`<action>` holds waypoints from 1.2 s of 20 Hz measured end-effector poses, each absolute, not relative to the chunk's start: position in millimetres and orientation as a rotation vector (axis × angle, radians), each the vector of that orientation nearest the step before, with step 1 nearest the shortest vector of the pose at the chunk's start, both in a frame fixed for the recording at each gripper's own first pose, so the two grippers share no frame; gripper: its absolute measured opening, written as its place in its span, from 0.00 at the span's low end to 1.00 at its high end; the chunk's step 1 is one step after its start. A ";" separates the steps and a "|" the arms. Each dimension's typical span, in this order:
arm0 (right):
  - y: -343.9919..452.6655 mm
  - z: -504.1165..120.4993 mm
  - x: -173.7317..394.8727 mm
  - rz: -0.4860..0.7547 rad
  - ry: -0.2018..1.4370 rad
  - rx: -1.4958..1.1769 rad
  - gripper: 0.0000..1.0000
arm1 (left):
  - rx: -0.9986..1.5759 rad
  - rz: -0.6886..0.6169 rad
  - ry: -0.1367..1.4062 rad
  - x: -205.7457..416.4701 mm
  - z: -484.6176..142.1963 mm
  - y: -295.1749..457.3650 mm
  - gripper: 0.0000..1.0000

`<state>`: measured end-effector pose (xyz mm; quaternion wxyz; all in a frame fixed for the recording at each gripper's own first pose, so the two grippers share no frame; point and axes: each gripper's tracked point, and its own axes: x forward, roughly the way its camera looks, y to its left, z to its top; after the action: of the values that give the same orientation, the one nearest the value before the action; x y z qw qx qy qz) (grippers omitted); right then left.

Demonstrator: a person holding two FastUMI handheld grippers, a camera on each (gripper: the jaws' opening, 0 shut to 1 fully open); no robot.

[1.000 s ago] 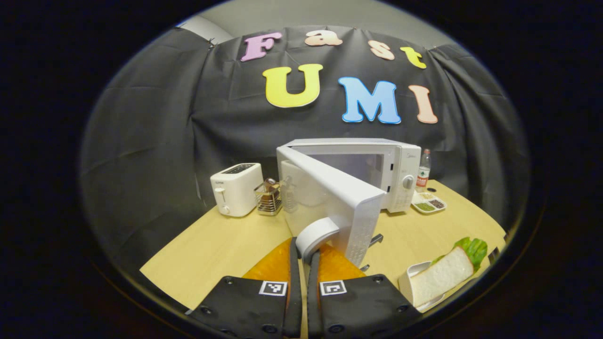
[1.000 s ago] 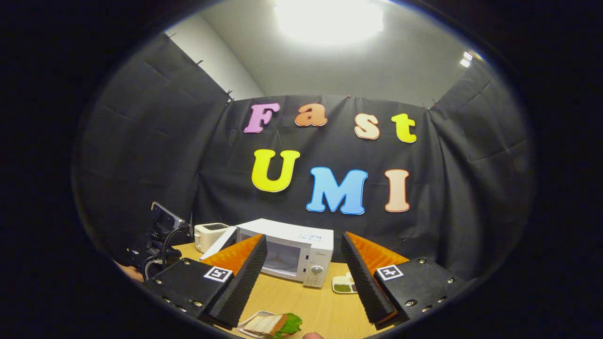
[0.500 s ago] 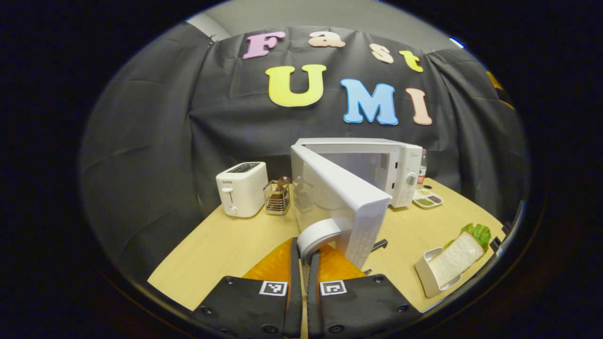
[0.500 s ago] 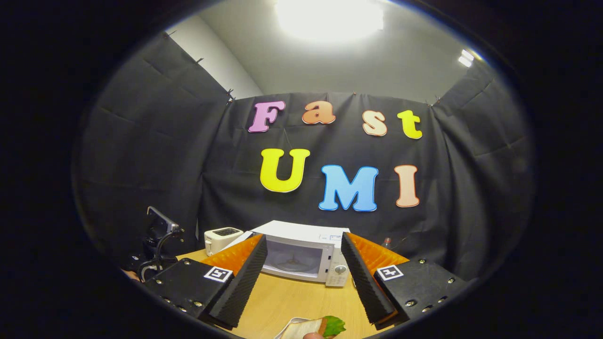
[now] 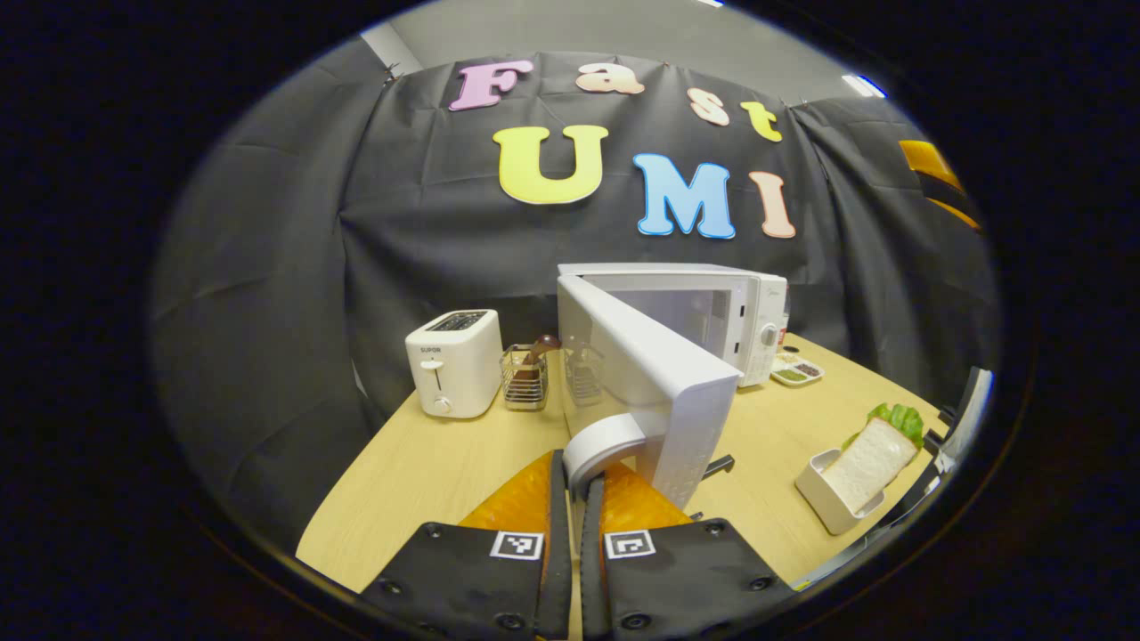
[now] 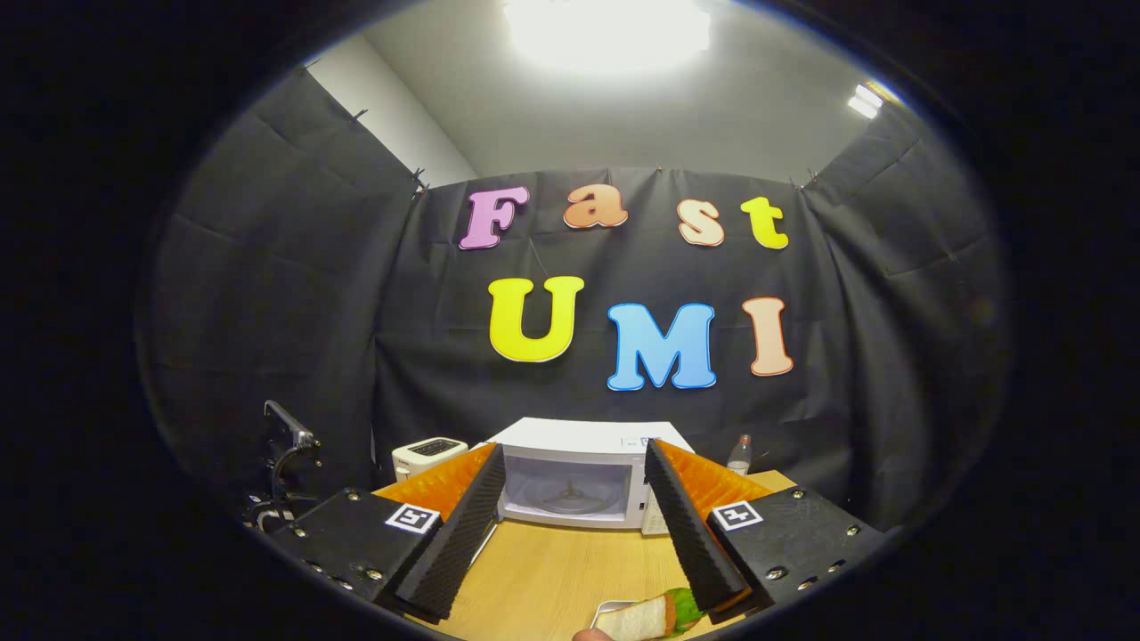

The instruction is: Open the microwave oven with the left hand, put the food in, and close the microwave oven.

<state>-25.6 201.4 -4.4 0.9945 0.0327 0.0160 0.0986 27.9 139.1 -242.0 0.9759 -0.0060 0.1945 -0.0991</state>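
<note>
The white microwave (image 5: 704,312) stands at the back of the wooden table with its door (image 5: 655,392) swung wide toward me. My left gripper (image 5: 574,467) is shut on the door's curved white handle (image 5: 598,443). The food, a sandwich with lettuce (image 5: 871,448), lies in a white tray at the right table edge. In the right gripper view, my right gripper (image 6: 574,452) stands open and holds nothing. The open microwave cavity (image 6: 565,488) shows between its fingers, and the sandwich (image 6: 646,617) lies low in front, just below the right finger.
A white toaster (image 5: 452,361) and a wire rack (image 5: 524,376) stand left of the microwave. A small condiment dish (image 5: 797,369) and a bottle (image 6: 739,452) are on its right. A person's fingertip (image 6: 588,635) shows at the bottom edge.
The left gripper has pulled the door farther open. The right gripper has swung so the microwave cavity now sits centred between its fingers, and the sandwich has shifted right.
</note>
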 end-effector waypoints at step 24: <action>124.0 -98.0 24.5 0.243 0.388 0.110 0.96 | -0.071 0.025 -0.038 -29.0 -13.0 135.7 0.97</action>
<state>24.5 124.0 -98.0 0.9725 0.0543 0.1921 0.1203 -29.0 135.7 -13.0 0.9991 -0.0353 -0.0188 0.0125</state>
